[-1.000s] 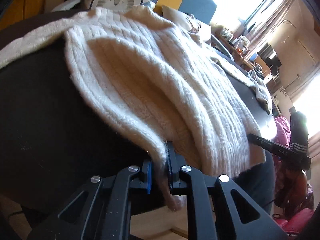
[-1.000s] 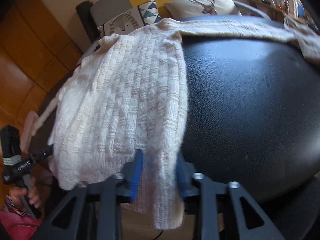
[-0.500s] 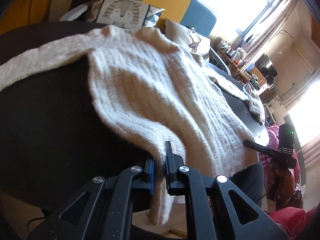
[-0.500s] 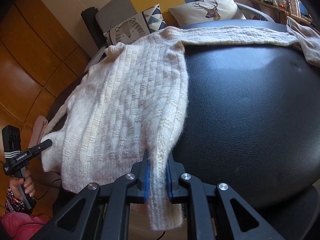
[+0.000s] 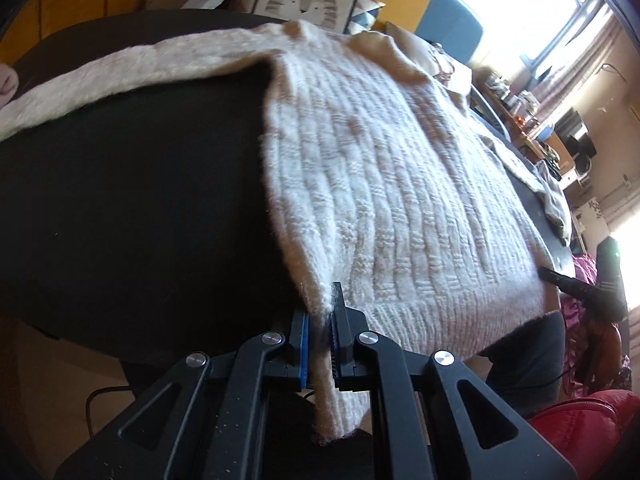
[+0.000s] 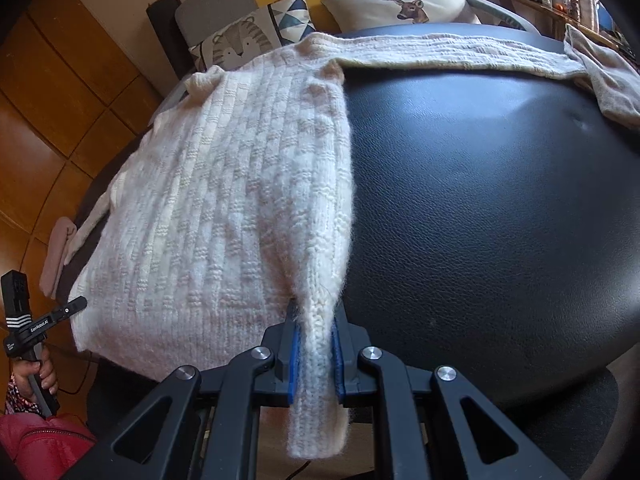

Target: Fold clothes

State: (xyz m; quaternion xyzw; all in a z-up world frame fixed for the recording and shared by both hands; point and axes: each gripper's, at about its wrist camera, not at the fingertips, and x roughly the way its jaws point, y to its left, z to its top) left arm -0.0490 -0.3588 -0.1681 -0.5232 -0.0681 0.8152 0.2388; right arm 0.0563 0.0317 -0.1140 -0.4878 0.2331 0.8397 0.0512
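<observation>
A cream knitted sweater [image 5: 392,184] lies spread on a dark leather table [image 5: 132,208]. My left gripper [image 5: 320,320] is shut on the sweater's bottom left hem corner at the table's near edge. In the right wrist view the sweater [image 6: 224,200] lies on the same table [image 6: 500,208], and my right gripper [image 6: 314,332] is shut on its bottom right hem corner. One sleeve [image 6: 440,50] stretches out along the far side; the other sleeve [image 5: 120,68] runs to the left. Each gripper shows in the other's view, the right one [image 5: 576,288] and the left one [image 6: 44,320].
Cushions with a lion [image 6: 236,44] and a deer [image 6: 408,0] rest on a sofa behind the table. A grey garment [image 6: 604,76] lies at the table's far right. A pink cloth [image 6: 56,252] hangs at the left edge. A red bag [image 5: 584,436] sits on the floor.
Both grippers have pulled the hem toward the near edge, drawing the sweater flatter and straighter. The right gripper closed on the hem corner one second ago.
</observation>
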